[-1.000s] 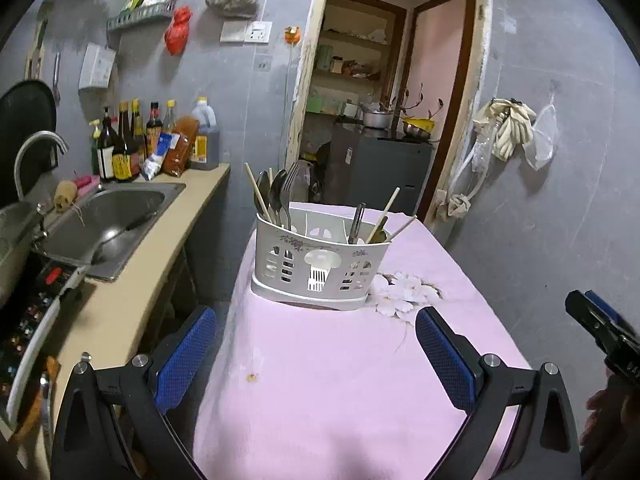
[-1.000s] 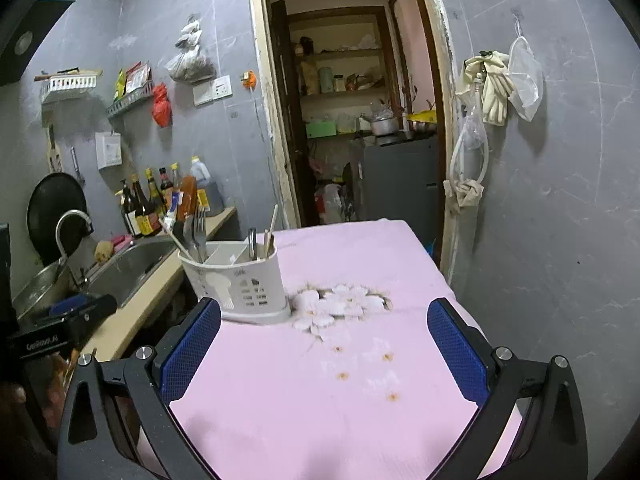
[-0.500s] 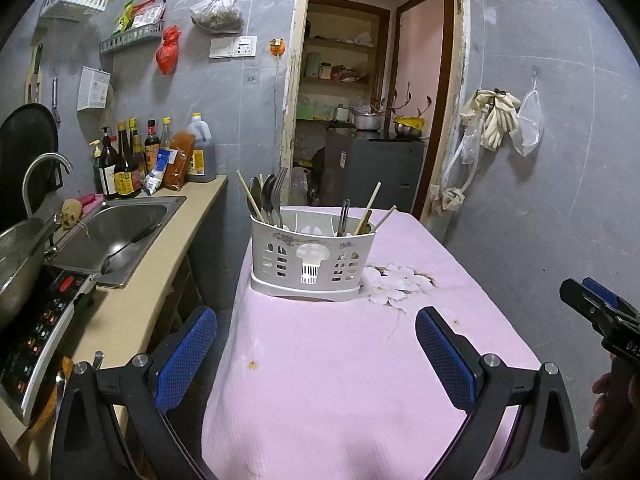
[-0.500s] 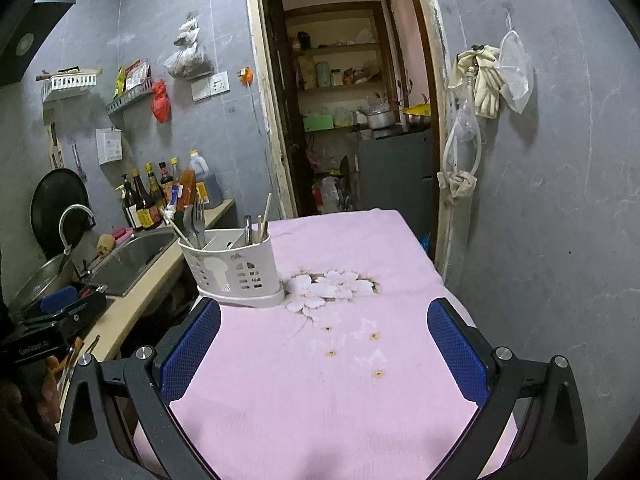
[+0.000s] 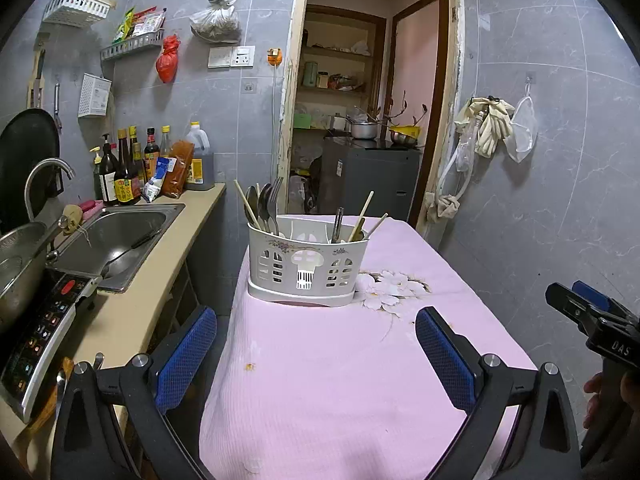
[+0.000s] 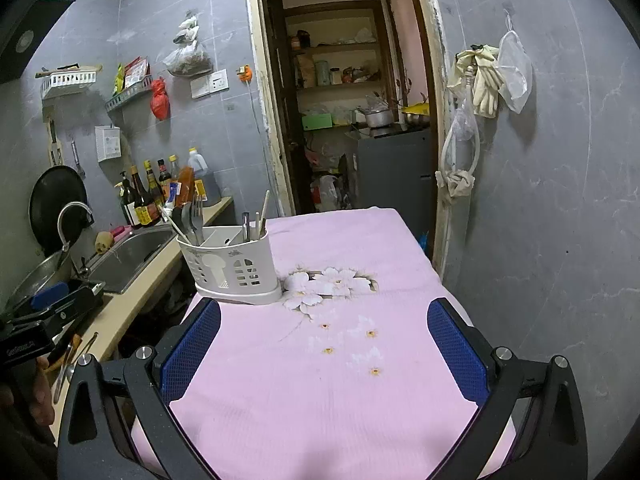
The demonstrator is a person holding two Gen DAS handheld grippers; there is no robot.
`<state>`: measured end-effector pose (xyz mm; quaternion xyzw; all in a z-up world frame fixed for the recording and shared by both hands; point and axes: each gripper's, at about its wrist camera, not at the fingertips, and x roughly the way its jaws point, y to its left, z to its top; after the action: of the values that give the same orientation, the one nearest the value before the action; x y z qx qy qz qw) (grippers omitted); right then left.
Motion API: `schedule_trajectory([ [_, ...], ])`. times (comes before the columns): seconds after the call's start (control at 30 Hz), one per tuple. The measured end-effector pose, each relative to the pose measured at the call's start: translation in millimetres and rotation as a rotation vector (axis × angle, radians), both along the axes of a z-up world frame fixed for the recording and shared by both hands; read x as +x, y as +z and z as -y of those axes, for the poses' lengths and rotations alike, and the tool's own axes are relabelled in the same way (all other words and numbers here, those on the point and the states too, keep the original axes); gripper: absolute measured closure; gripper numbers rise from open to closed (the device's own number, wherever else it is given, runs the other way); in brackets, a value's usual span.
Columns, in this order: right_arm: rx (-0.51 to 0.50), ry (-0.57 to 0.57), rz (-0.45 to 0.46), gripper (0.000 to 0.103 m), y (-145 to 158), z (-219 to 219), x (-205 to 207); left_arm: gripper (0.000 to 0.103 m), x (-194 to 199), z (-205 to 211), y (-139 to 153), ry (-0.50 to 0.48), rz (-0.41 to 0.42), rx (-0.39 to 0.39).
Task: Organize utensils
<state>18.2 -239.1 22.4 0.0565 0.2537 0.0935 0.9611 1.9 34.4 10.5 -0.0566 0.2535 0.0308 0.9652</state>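
A white slotted utensil caddy stands upright on the pink tablecloth, also in the right wrist view. Spoons and a fork and one chopstick stick out of its left compartment; chopsticks and a metal handle stick out of its right one. My left gripper is open and empty, well short of the caddy. My right gripper is open and empty above the cloth, right of the caddy.
A beige counter with a steel sink, bottles and an induction cooker runs along the left. A grey wall is close on the right. An open doorway lies beyond the table.
Both grippers have drawn back from the caddy and risen a little, so the caddy looks smaller and farther. Nothing was picked up or released.
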Motion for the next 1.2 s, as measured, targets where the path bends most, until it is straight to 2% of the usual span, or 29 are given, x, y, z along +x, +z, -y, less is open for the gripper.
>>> schedule_trajectory([
  [1.2,0.001,-0.002,-0.003,0.001,-1.8,-1.3,-0.4,0.002,0.2,2.8,0.0,0.000,-0.004,-0.002],
])
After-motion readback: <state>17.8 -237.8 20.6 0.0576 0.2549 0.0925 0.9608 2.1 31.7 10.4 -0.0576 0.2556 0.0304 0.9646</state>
